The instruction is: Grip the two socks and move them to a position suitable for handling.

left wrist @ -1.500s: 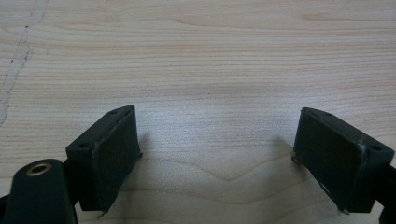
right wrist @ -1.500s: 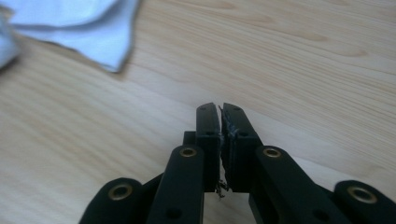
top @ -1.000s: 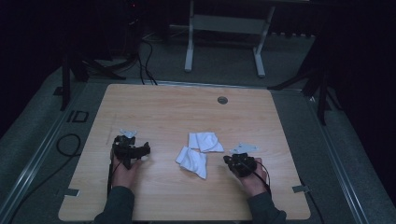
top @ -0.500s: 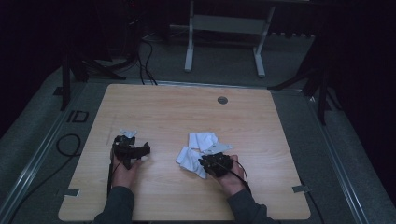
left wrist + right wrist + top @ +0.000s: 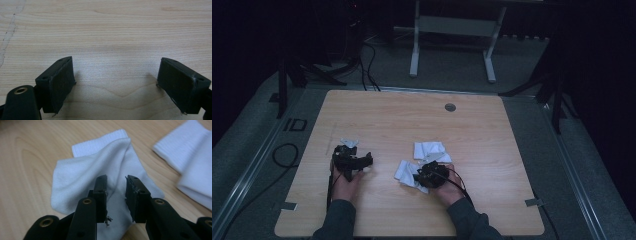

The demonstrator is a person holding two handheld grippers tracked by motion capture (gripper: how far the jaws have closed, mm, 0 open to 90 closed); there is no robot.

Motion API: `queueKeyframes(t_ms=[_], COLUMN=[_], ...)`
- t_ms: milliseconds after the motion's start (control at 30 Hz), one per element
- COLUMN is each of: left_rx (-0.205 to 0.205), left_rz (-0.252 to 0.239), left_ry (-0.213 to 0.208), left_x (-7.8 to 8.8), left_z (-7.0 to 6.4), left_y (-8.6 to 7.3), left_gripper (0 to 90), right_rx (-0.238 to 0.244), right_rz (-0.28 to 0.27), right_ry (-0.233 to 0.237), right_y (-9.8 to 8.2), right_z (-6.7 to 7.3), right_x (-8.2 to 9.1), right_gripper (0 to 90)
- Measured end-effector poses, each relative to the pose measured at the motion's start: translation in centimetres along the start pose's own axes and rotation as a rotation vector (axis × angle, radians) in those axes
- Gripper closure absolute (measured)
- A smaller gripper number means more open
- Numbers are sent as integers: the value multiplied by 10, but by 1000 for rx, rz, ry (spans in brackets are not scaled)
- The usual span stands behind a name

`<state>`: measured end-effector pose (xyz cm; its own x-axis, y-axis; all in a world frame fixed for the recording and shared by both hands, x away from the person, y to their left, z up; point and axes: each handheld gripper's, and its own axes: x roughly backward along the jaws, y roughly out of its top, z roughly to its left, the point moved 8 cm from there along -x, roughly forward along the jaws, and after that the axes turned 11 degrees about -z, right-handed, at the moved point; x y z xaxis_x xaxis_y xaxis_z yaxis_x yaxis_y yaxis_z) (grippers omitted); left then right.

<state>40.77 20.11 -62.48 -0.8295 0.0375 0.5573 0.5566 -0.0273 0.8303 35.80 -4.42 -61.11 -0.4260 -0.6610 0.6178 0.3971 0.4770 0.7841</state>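
My table (image 5: 112,32) is pale wood with a fine running grain, smooth and faintly sheeny, scuffed along its far left. My left gripper (image 5: 116,82) carries matt black plastic jaws faced with dull, slightly rough padding, and a brassy metal ring sits in its frame. My right gripper (image 5: 116,195) looks the same matt black. The near sock (image 5: 100,167) is soft white knitted cloth, ribbed at the cuff, and the far sock (image 5: 192,162) matches it.

My left gripper (image 5: 116,82): black, blocky jaws, brass-ringed hole.
My right gripper (image 5: 116,195): black, slim jaws, ringed screw holes.
My cable (image 5: 458,181): thin, black.
My sleeves (image 5: 334,220): dark grey-green.
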Motion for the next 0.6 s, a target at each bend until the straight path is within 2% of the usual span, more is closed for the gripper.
queueKeyframes(t_ms=[67, 133, 267, 300, 533, 600], left_rx=[0, 0, 0, 0, 8, 15], left_rz=[0, 0, 0, 0, 0, 1], left_ry=[0, 0, 0, 0, 9, 23], left_x=[0, 0, 0, 0, 0, 1], left_z=[0, 0, 0, 0, -1, -1], left_y=[0, 0, 0, 0, 0, -1], left_gripper=[139, 139, 138, 139, 138, 140], right_rx=[15, 43, 37, 33, 16, 12], right_rz=[5, 8, -21, -24, 11, 17], right_ry=[5, -10, -22, -9, 13, 11], right_y=[1, 4, 9, 11, 5, 5], right_z=[1, 4, 4, 7, 10, 11], right_x=[-1, -1, 4, 7, -5, -6], right_gripper=[701, 681, 689, 688, 700, 747])
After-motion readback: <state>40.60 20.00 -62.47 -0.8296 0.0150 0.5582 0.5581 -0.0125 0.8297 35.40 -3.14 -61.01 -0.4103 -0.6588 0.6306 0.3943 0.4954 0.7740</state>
